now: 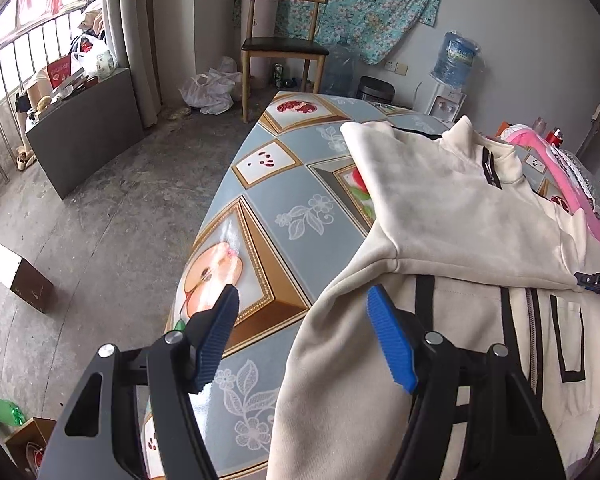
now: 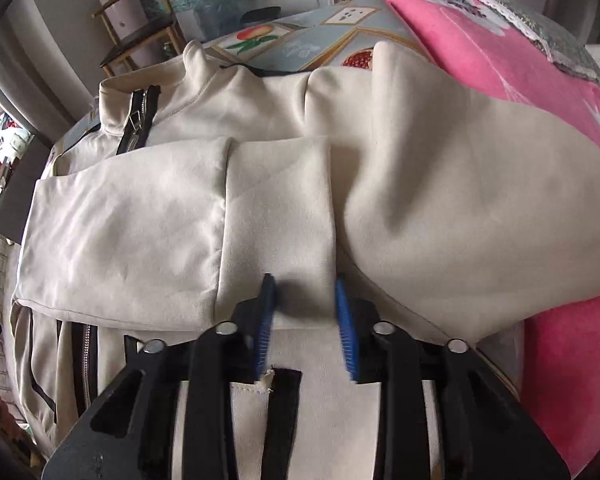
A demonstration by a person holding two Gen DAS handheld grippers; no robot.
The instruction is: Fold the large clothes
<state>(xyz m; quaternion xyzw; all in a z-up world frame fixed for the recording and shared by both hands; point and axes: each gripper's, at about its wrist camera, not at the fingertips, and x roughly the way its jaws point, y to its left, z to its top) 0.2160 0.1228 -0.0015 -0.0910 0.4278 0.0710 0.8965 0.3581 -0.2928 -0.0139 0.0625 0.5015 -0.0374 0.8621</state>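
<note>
A cream zip-up jacket point(image 1: 452, 208) with black trim lies on a table, its left sleeve folded across the chest. My left gripper point(image 1: 302, 300) is open and empty above the jacket's left edge; its right finger hovers over the cream fabric. In the right wrist view the jacket point(image 2: 140, 216) fills the frame, with the right sleeve cuff point(image 2: 280, 208) laid across the body. My right gripper point(image 2: 305, 284) is at the cuff's near edge with fabric between its blue pads; the jaws stand a moderate gap apart and I cannot tell if they grip it.
The table point(image 1: 284, 184) has a blue fruit-print cover and its left edge drops to a concrete floor. A pink blanket point(image 2: 500, 72) lies to the jacket's right. A wooden chair point(image 1: 280, 44), water dispenser point(image 1: 452, 80) and dark cabinet point(image 1: 84, 132) stand beyond.
</note>
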